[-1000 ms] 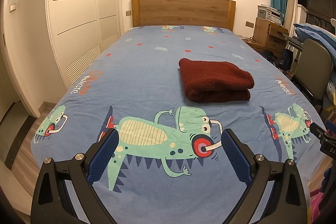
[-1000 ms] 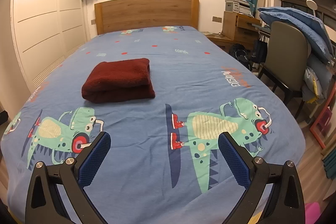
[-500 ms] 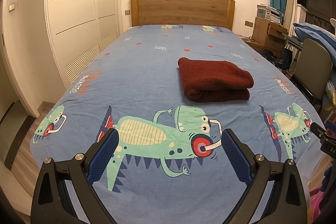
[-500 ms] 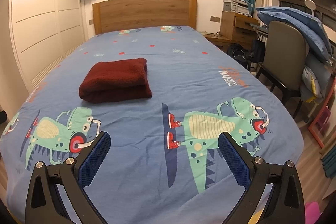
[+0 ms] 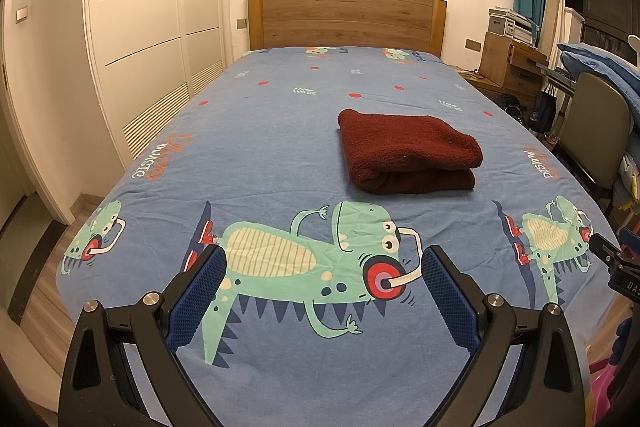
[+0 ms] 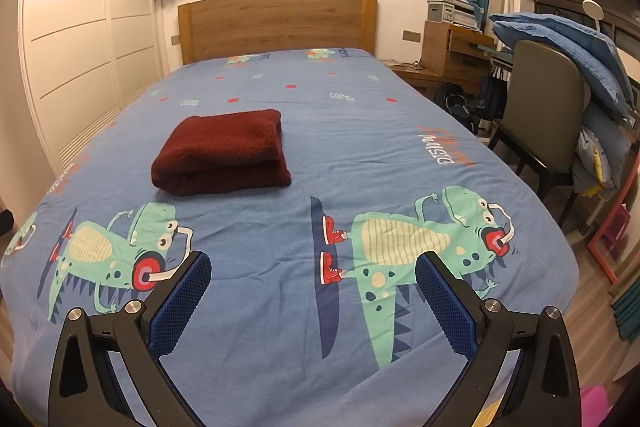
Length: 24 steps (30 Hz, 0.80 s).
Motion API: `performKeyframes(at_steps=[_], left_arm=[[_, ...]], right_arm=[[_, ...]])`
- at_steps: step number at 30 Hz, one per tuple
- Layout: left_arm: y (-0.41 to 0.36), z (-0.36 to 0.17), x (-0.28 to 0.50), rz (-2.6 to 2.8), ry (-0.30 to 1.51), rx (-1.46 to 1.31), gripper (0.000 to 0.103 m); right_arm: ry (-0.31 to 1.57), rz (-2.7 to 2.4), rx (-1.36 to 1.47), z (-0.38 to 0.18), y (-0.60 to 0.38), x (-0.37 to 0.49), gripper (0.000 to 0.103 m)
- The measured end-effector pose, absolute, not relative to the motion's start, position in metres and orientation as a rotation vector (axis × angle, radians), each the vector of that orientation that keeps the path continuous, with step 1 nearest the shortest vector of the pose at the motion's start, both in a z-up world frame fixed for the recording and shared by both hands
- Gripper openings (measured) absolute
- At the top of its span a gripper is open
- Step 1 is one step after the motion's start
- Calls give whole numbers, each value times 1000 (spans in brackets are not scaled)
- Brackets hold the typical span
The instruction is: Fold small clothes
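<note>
Fingers of left gripper (image 5: 322,279) & right gripper (image 6: 312,285) spread wide, empty, well short of folded maroon garment (image 5: 406,151) on bed (image 5: 260,155); any careless snag w/ either could undo its fold.

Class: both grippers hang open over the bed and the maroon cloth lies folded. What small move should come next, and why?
Probably draw both back and stop: the cloth already lies folded on the bed, and the left gripper and right gripper are open, holding nothing.

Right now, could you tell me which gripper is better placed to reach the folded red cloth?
Neither clearly. The cloth lies right of the left gripper and left of the right gripper, about equally far; both jaws are open and empty.
</note>
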<state>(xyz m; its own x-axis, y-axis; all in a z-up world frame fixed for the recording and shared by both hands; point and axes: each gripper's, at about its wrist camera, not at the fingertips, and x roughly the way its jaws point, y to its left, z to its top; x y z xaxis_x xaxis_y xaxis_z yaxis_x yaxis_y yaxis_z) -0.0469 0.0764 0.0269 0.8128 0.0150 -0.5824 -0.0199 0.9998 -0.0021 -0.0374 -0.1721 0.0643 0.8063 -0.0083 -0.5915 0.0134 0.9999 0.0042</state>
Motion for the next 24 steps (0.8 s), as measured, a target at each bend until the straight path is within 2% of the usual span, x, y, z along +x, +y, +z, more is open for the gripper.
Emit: performKeyframes(at_steps=[24], left_arm=[[81, 28, -41, 11, 628, -6, 96]], right_arm=[[636, -10, 8, 62, -173, -36, 102]])
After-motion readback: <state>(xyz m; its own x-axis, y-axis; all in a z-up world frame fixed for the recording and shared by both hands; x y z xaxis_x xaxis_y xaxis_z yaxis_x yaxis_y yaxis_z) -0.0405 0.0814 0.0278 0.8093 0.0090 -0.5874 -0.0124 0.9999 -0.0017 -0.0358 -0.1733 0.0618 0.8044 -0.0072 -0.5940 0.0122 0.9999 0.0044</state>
